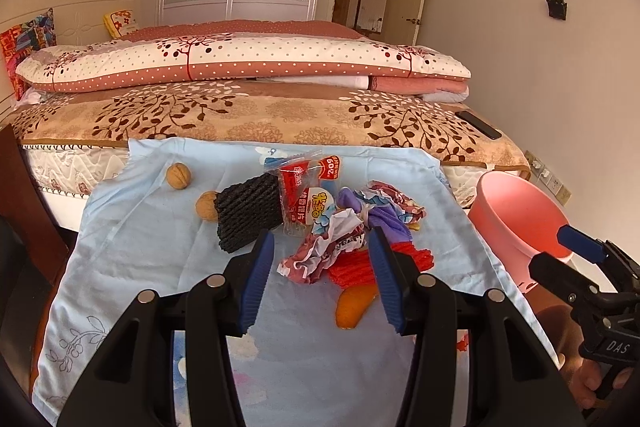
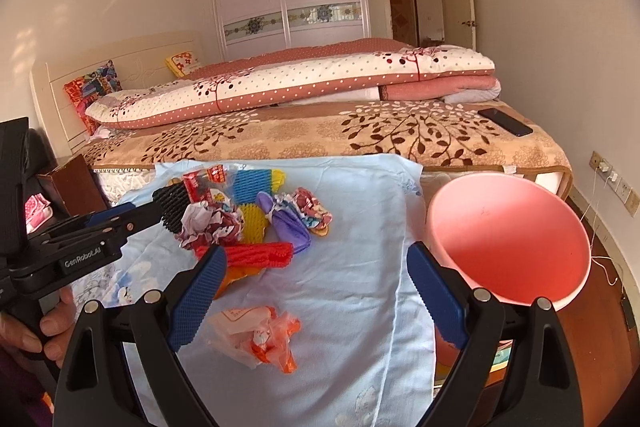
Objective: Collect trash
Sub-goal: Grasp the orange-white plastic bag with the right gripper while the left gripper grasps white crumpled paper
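Observation:
A pile of trash lies on a light blue cloth (image 1: 144, 267): a crumpled wrapper (image 1: 320, 251), black foam net (image 1: 246, 215), red snack bag (image 1: 304, 191), red foam net (image 1: 352, 267), orange peel (image 1: 354, 307), purple wrapper (image 1: 384, 217). My left gripper (image 1: 322, 283) is open, its jaws on either side of the crumpled wrapper and red net. My right gripper (image 2: 316, 295) is open and empty above an orange-white plastic wrapper (image 2: 260, 337). A pink bin (image 2: 508, 243) stands at the right; it also shows in the left wrist view (image 1: 520, 215).
Two walnuts (image 1: 179, 176) (image 1: 206, 205) lie on the cloth at the left. A bed with a folded quilt (image 1: 240, 63) is behind, with a dark phone (image 2: 506, 121) on its blanket. A dark wooden stand (image 2: 74, 183) is at the left.

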Action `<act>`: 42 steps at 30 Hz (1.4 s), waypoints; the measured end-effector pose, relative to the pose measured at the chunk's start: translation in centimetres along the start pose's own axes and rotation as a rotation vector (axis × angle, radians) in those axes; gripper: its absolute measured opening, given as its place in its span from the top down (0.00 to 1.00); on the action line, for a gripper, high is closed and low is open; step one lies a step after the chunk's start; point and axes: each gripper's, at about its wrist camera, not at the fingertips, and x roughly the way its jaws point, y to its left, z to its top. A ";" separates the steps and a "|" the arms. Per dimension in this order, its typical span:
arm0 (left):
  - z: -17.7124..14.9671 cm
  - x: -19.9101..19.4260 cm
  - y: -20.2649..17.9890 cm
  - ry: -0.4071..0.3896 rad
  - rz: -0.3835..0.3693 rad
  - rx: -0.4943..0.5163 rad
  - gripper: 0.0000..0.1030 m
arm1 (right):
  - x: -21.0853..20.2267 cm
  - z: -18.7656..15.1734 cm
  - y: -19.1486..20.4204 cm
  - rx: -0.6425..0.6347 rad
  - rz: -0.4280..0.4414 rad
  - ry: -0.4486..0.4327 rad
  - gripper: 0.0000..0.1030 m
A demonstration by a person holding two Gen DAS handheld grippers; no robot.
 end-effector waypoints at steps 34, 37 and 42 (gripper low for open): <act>0.5 5.9 0.7 0.108 -0.089 0.027 0.92 | 6.6 -2.8 1.7 -0.049 0.232 0.309 0.55; 0.8 5.1 0.5 0.093 -0.108 0.021 0.92 | 6.2 -2.7 1.7 -0.054 0.246 0.296 0.61; 1.8 3.5 -0.1 0.067 -0.148 0.021 0.92 | 5.4 -2.4 1.4 -0.043 0.260 0.268 0.67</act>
